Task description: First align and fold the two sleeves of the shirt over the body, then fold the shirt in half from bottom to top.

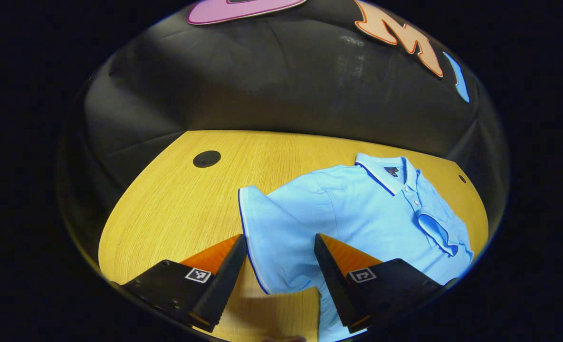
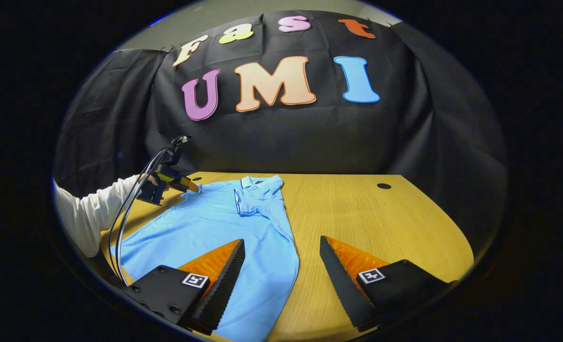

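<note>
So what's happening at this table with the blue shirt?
A person is folding a light blue polo shirt on a wooden table, using a two-finger tool in each hand. One sleeve already lies folded over the body. The left tool is open around the other sleeve, which still lies spread out on the table. The right tool is open over the shirt's edge. The bottom-to-top fold is not yet done.

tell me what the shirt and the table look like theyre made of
Shirt: looks like soft knit cotton or a blend, matte, going by its limp folds and ribbed collar. Table: wood or wood-look laminate, smooth with a slight sheen, with fine straight grain lines; which of the two is unclear.
</note>
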A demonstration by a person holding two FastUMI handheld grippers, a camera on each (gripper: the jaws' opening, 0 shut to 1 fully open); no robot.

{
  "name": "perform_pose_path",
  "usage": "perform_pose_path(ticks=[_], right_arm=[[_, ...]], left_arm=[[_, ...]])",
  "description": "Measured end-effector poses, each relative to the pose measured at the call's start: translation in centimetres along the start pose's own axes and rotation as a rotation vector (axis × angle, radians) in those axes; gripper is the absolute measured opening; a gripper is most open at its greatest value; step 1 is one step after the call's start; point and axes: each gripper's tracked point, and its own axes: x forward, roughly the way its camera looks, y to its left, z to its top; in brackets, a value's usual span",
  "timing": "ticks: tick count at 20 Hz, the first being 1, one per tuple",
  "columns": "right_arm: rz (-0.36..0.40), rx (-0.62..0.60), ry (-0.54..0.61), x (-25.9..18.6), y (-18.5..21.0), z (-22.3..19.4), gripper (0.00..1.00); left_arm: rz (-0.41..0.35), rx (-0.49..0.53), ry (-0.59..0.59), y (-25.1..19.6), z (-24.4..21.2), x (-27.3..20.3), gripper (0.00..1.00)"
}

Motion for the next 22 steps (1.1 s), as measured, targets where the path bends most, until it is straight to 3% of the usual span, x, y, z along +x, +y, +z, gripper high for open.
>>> perform_pose_path(ticks=[7, 10, 12, 13, 16, 19, 22], right_arm=[[0.0, 0.08, -0.009, 0.5, -1.0, -0.3, 0.98], [-0.009, 0.096, -0.021, 0.5, -1.5, -0.3, 0.98], [-0.011, 0.104, -0.026, 0.6, -1.7, -0.3, 0.98], [-0.014, 0.103, -0.025, 0.6, -1.8, -0.4, 0.98], [-0.023, 0.079, -0.017, 0.6, -1.7, -1.0, 0.98], [-0.022, 0.068, -0.005, 0.6, -1.2, -1.4, 0.98], [-0.016, 0.074, 0.004, 0.6, -1.3, -1.8, 0.98]], left_arm=[[0.044, 0.007, 0.017, 0.4, -0.4, 0.1, 0.82], [0.042, -0.007, 0.0, 0.5, -0.3, 0.2, 0.68], [0.052, -0.031, -0.018, 0.2, -0.2, 0.0, 0.51], [0.046, -0.036, -0.02, -0.1, -0.2, -0.2, 0.48], [0.014, -0.024, -0.009, -1.2, -0.2, -0.2, 0.22], [0.016, -0.04, -0.018, -1.5, 0.1, -0.1, 0.05], [0.001, -0.059, -0.026, -2.2, 0.1, -0.1, 0.0]])
